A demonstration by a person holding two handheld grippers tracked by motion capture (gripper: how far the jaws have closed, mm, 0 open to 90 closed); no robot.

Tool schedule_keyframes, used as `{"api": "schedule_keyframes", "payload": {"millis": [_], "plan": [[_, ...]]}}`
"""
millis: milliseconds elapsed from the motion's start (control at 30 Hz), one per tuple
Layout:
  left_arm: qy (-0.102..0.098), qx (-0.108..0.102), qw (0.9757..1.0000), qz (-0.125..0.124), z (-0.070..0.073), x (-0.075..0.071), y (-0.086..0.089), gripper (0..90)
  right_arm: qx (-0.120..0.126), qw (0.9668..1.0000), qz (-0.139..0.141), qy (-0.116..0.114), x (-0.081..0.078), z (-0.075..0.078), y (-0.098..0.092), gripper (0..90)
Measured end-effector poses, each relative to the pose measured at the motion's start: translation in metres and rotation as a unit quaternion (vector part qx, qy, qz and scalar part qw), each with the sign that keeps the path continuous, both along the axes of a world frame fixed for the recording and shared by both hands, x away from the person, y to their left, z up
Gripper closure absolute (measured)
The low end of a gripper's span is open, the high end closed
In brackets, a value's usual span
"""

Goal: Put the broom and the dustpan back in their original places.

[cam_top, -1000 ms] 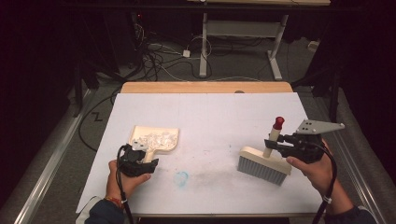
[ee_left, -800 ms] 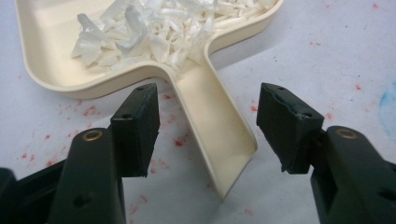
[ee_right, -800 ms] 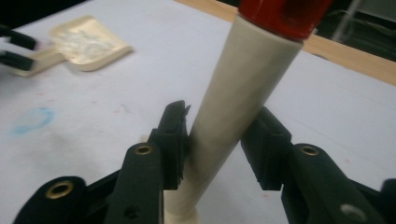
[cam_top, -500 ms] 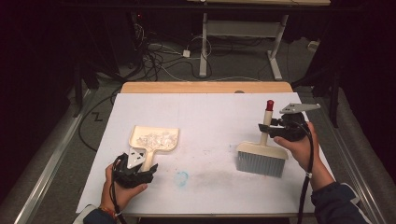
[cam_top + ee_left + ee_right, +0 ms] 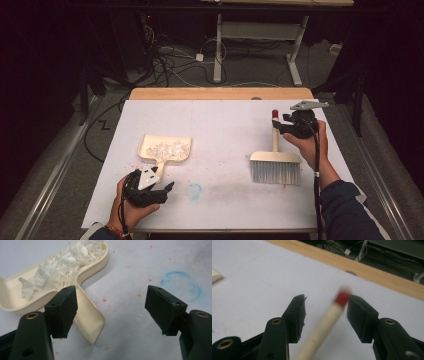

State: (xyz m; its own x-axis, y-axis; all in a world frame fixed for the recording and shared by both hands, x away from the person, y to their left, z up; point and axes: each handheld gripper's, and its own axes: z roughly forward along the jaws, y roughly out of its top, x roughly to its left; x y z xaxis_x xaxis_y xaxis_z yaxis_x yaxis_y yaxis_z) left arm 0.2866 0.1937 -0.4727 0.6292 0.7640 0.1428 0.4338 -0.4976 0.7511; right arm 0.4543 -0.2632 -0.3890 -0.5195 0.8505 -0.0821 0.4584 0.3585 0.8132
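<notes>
A cream dustpan (image 5: 165, 148) holding white shreds (image 5: 62, 262) lies on the white table at the left. My left gripper (image 5: 159, 181) sits at the end of the dustpan's handle (image 5: 87, 320); its jaws stand wide apart, and the handle lies free beside the left one. On the right, a brush (image 5: 276, 167) rests on its grey bristles, its pale handle with a red tip (image 5: 342, 298) pointing away from me. My right gripper (image 5: 281, 126) is open, its jaws on either side of that handle (image 5: 322, 327) with gaps showing.
A blue ring mark (image 5: 194, 190) and red specks stain the white table cover (image 5: 220, 130) between the two tools. A wooden strip (image 5: 220, 93) runs along the far edge. Beyond it are cables and desk legs on the dark floor.
My right hand has moved farther away and slightly left, swinging the brush handle with it. The left gripper has hardly shifted near the dustpan handle.
</notes>
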Motion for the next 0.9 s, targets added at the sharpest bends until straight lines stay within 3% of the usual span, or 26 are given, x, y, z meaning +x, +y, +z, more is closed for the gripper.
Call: {"api": "schedule_keyframes", "payload": {"millis": [133,267,367,467,633,767,900], "plan": [[-0.008,0.003,1.0000,0.000,0.000,-0.001,-0.001,25.5,-0.008,0.9999,-0.005,-0.010,0.005,0.002,0.003,49.3],[-0.011,0.026,0.9995,0.012,-0.001,0.000,0.001,23.8,-0.005,0.9999,-0.002,-0.015,0.006,-0.003,0.009,48.6],[-0.012,0.021,0.9996,0.018,-0.001,0.000,0.004,22.9,-0.017,0.9995,-0.006,-0.024,0.006,-0.008,0.013,46.1],[-0.020,0.025,0.9993,0.021,0.000,-0.001,0.006,21.8,-0.005,0.9995,-0.010,-0.030,0.004,-0.011,0.014,44.4],[-0.028,0.010,0.9993,0.022,0.002,-0.003,0.008,21.0,0.026,0.9986,-0.023,-0.040,-0.003,-0.017,0.014,38.9],[-0.028,0.019,0.9991,0.024,0.001,-0.003,0.006,22.0,0.030,0.9982,-0.033,-0.040,-0.009,-0.017,0.016,34.7],[-0.029,0.017,0.9992,0.022,0.000,-0.003,0.005,22.0,0.029,0.9966,-0.024,-0.073,-0.021,-0.011,0.019,34.2]]}}
